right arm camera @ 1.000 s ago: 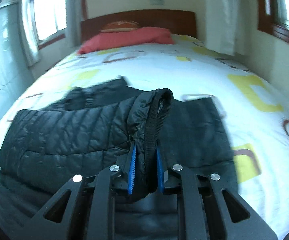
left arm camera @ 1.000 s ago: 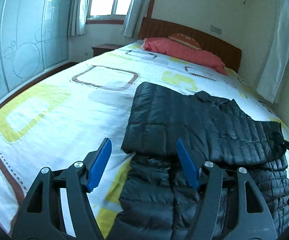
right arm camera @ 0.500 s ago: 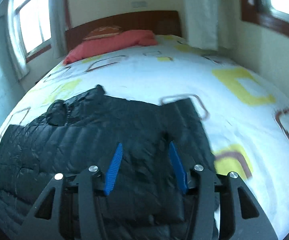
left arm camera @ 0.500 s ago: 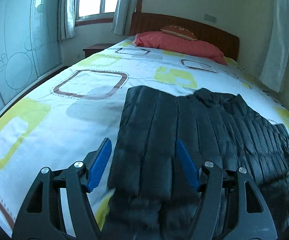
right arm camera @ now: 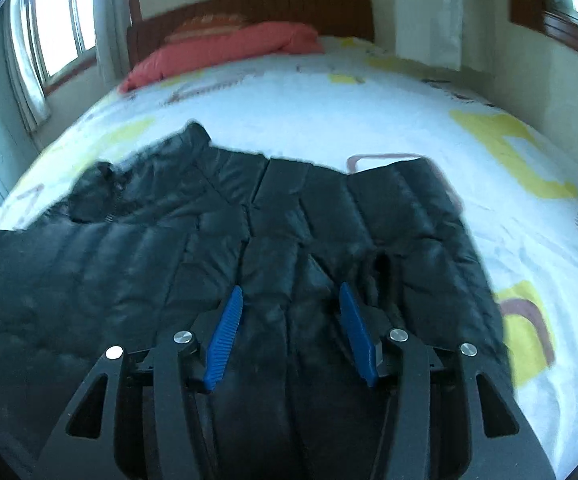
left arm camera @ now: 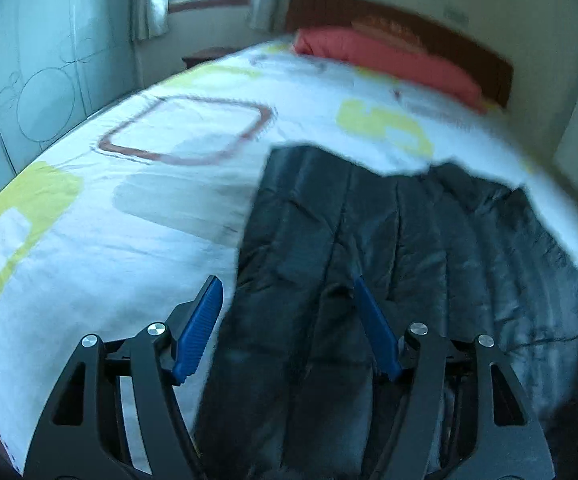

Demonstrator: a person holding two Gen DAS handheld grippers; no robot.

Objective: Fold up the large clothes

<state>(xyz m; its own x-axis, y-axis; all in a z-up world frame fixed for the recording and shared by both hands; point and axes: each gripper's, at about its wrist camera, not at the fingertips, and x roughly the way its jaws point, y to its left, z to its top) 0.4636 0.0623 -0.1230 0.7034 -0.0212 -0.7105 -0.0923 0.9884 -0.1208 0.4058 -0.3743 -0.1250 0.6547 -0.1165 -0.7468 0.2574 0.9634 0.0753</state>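
A black quilted down jacket [left arm camera: 429, 240] lies folded flat on the bed, collar toward the pillows. My left gripper [left arm camera: 285, 284] hangs open low over its left edge, one blue finger over the sheet and the other over the fabric, with nothing pinched. In the right wrist view the same jacket [right arm camera: 129, 260] fills the near half of the bed. My right gripper [right arm camera: 291, 290] stands open just above the jacket's right part, and the fabric lies loose under its blue fingers [right arm camera: 225, 332].
The jacket rests on a white bed sheet [left arm camera: 149, 208] with yellow and brown squares. Red pillows [right arm camera: 225, 48] and a wooden headboard [right arm camera: 257, 4] are at the far end. A sliding wardrobe door [left arm camera: 29, 100] runs along the left and a white curtain [right arm camera: 429, 12] hangs at the right.
My right gripper let go of the jacket fold it pinched and opened; that fold now lies flat. My left gripper moved forward and lower over the jacket's left edge.
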